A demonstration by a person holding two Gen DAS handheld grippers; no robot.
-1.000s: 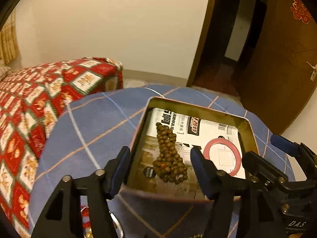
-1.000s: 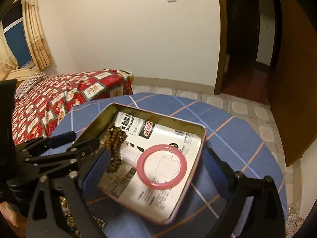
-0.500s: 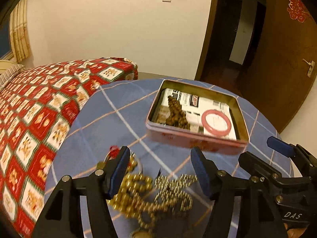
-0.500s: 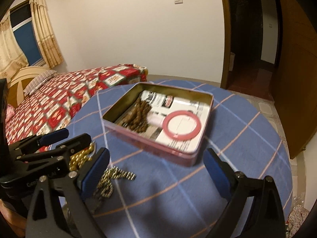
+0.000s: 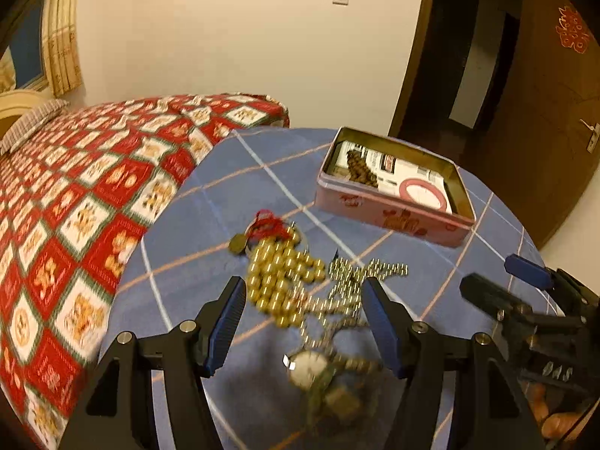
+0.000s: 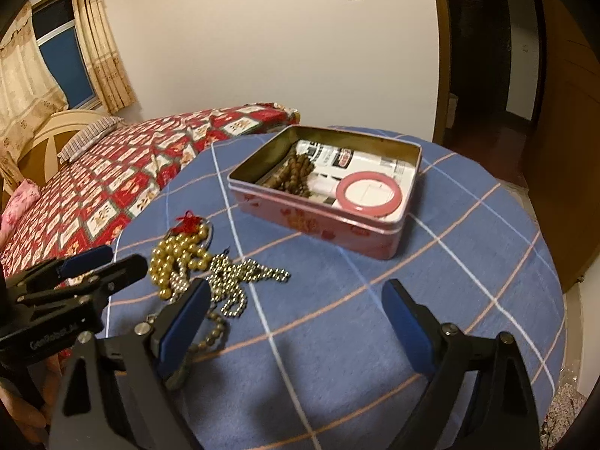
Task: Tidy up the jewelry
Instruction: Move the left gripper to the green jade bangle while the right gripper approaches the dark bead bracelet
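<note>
Left wrist view — jewelry heap under an empty left gripper [image 5: 303, 322].
Only this view shows a blurred watch-like piece [image 5: 309, 369] near the gold beads [image 5: 281, 273]; its jaws gape, touching nothing. Right gripper [image 6: 296, 322], just narrowing yet wide and empty, hovers over blue checked tablecloth [image 6: 468, 232] — pink tin [image 6: 322, 191] beyond, bed [image 6: 123, 172] behind.

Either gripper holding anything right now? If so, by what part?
Nothing held. The left gripper hangs open above the loose jewelry pile, not touching it; the right gripper is open over bare tablecloth.
</note>
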